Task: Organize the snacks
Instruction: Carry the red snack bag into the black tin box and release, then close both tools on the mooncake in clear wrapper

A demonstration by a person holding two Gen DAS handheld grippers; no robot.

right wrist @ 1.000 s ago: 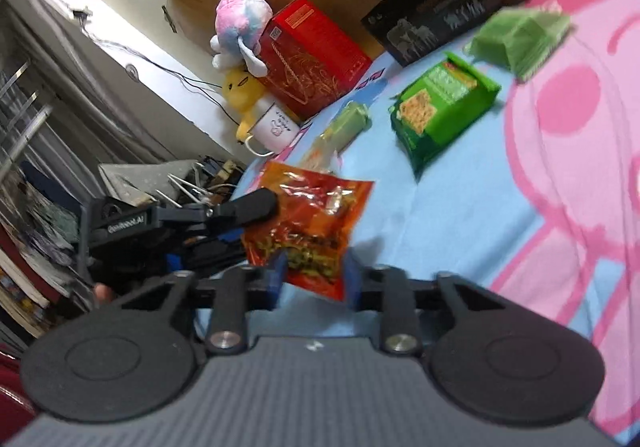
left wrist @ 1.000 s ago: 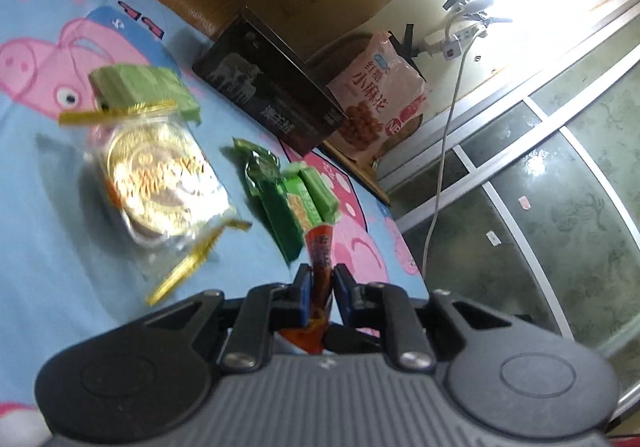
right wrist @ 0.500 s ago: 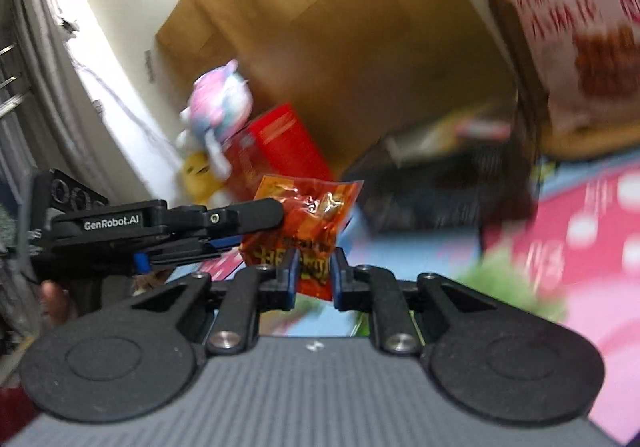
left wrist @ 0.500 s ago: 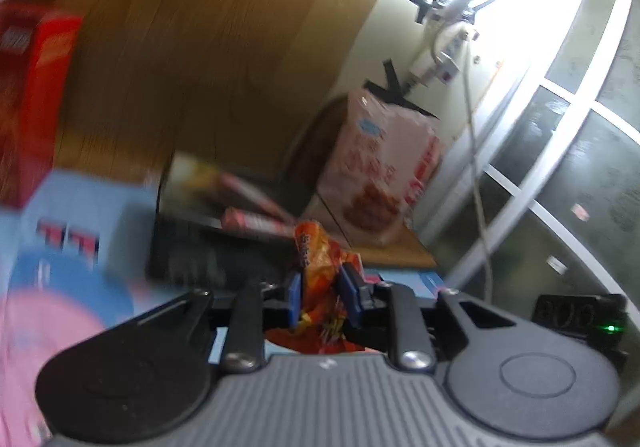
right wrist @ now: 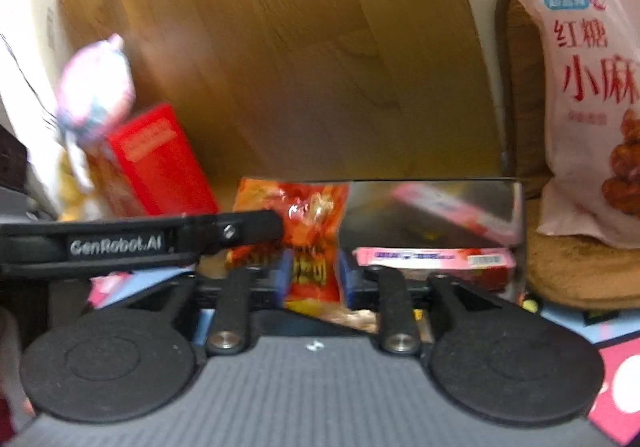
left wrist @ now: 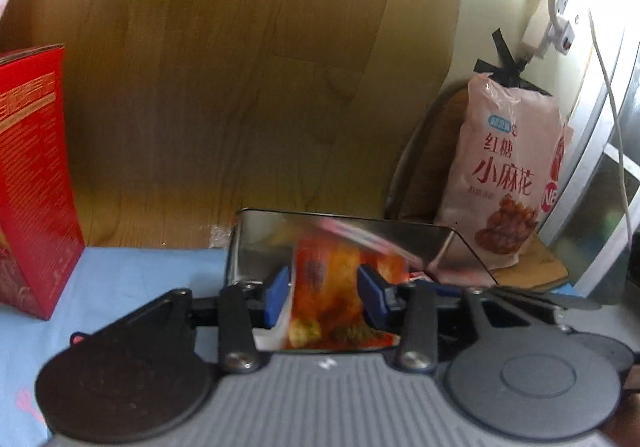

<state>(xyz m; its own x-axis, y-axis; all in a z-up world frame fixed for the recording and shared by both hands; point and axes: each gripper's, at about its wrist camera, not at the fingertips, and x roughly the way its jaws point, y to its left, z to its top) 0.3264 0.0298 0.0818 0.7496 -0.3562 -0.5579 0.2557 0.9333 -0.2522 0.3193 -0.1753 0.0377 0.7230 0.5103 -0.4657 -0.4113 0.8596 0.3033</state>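
Observation:
An orange snack packet (left wrist: 326,287) hangs over the open box with shiny silver walls (left wrist: 404,243). It is blurred in the left wrist view. My left gripper (left wrist: 324,295) has the packet between its blue pads, and its jaws are opening with the pads standing off the packet. My right gripper (right wrist: 315,275) is also opening around the same orange packet (right wrist: 310,231), its pads clear of the foil. The left gripper's black finger (right wrist: 168,241) reaches in from the left with its tip beside the packet. A pink carton (right wrist: 434,259) lies inside the silver box (right wrist: 460,199).
A red box (left wrist: 32,183) stands left of the silver box on the blue sheet (left wrist: 132,271). A large pink snack bag (left wrist: 508,167) leans at the right on a brown cushion (right wrist: 568,271). A plush toy (right wrist: 96,87) sits above the red box (right wrist: 160,163). A wooden panel rises behind.
Both grippers carried the orange packet from the bed up to the silver box. Both pairs of jaws, earlier shut on the packet, now stand apart around it.

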